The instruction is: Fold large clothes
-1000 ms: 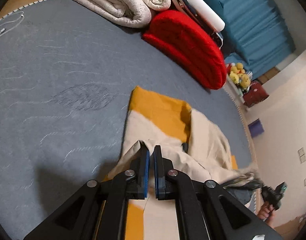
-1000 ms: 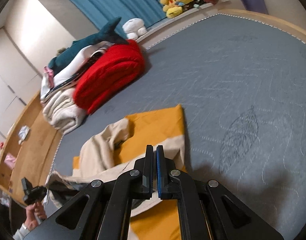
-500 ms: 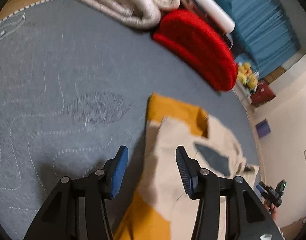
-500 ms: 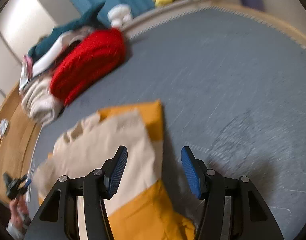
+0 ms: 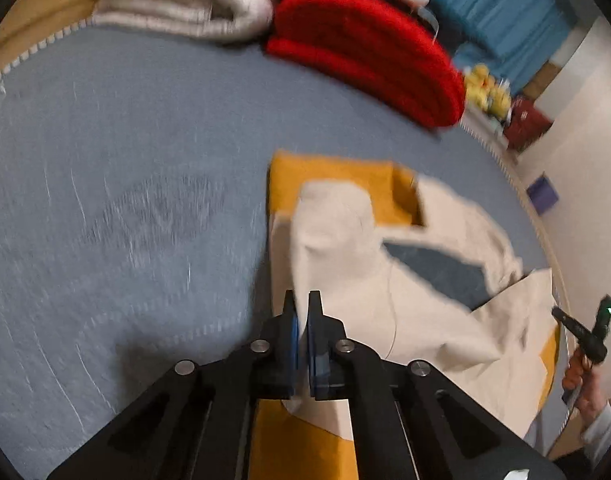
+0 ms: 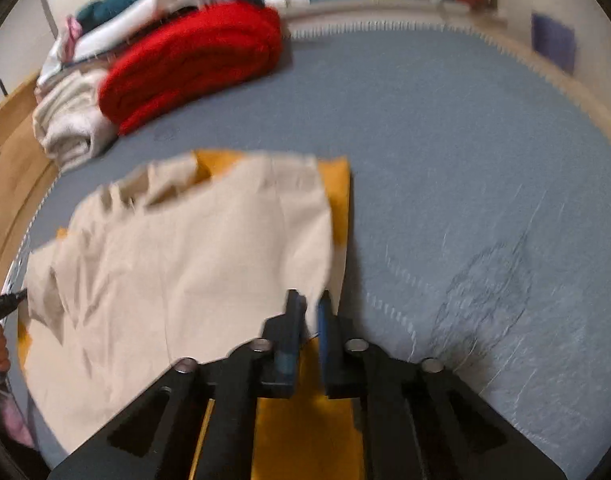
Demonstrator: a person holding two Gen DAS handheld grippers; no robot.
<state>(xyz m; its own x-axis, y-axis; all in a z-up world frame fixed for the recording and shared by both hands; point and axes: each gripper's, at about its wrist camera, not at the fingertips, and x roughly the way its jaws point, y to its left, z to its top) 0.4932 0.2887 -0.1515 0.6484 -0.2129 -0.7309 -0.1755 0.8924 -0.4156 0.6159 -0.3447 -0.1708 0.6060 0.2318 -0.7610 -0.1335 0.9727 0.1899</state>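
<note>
1. Left gripper (image 5: 301, 300): fingers pressed nearly together, pinching the near edge of the cream-and-mustard garment (image 5: 337, 236).
2. Right gripper (image 6: 307, 300): fingers close with a narrow gap, cream cloth caught between them at the garment (image 6: 193, 256)'s near right edge; grip looks thinner here.
3. Garment lying partly folded in the middle of the grey bedspread (image 5: 125, 160), cream layer over a mustard panel, far corner loose and rumpled.
4. Likely trouble: cloth slipping from the right fingers if pulled hard, given the shallow bite; uneven lift from the 2 grips skewing the fold line; only 1 layer caught, leaving the mustard panel behind.
5. Frames blurred, so depth of each pinch hard to judge.
6. Open room: wide bare bedspread on the garment's outer side in each view, good for laying the fold.
7. Limits: red blanket (image 6: 193, 52) and white blanket (image 5: 185, 4) stacked at the far edge, well apart; bed rim (image 6: 545, 72) beyond, curving round the far corner.
</note>
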